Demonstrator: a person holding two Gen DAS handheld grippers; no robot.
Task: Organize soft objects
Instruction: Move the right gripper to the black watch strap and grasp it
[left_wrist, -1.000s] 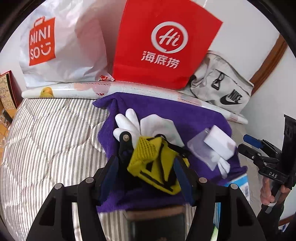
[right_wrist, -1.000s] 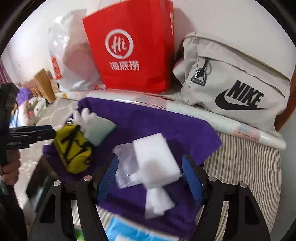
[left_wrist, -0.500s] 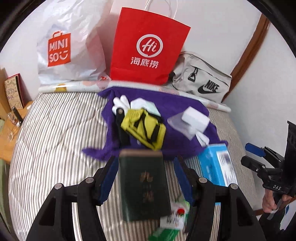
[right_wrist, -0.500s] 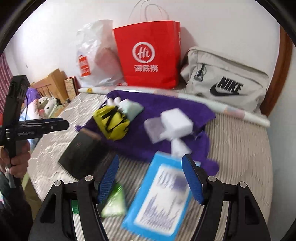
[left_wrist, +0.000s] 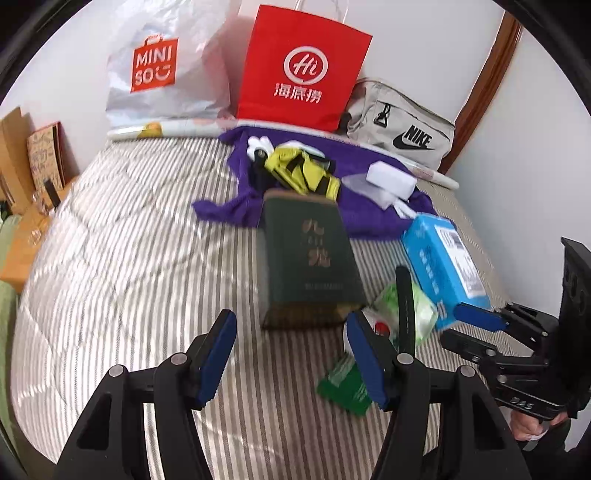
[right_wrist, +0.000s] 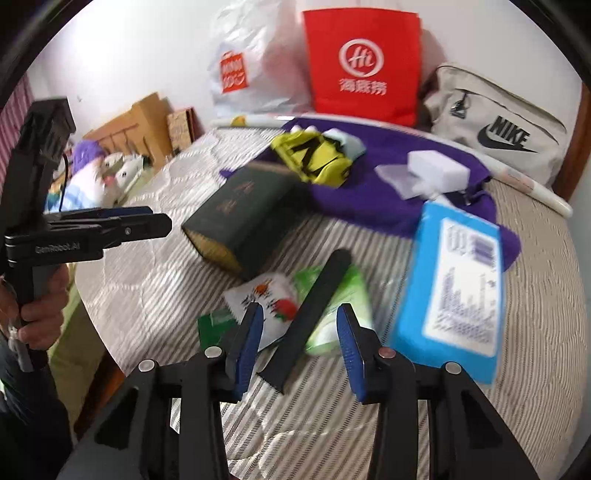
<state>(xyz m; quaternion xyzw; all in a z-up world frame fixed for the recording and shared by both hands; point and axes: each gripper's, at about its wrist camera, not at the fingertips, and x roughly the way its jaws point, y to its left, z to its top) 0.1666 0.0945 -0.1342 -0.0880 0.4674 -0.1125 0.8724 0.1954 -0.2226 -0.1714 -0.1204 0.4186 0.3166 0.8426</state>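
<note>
Both grippers hung above the striped bed (left_wrist: 129, 258) with nothing between their fingers: the left gripper (left_wrist: 291, 354) stood spread wide over bare mattress just short of the dark green book (left_wrist: 308, 258), and the right gripper (right_wrist: 299, 339) was likewise parted, over a black bar (right_wrist: 314, 314) that lay across a green tissue pack (right_wrist: 347, 295) and a white sachet (right_wrist: 266, 295). The soft things sat farther back on the purple cloth (left_wrist: 369, 218), which was spread near the head of the bed: a yellow and black pouch (left_wrist: 303, 170) lay against a white plush (left_wrist: 258, 146), and a white sponge block (left_wrist: 391, 179) lay well to the right of them. A blue box (right_wrist: 454, 288) rested just beside the cloth's near edge. Behind stood a red paper bag (left_wrist: 303, 70), a white Miniso bag (left_wrist: 162, 70) and a grey Nike bag (left_wrist: 402, 133).
</note>
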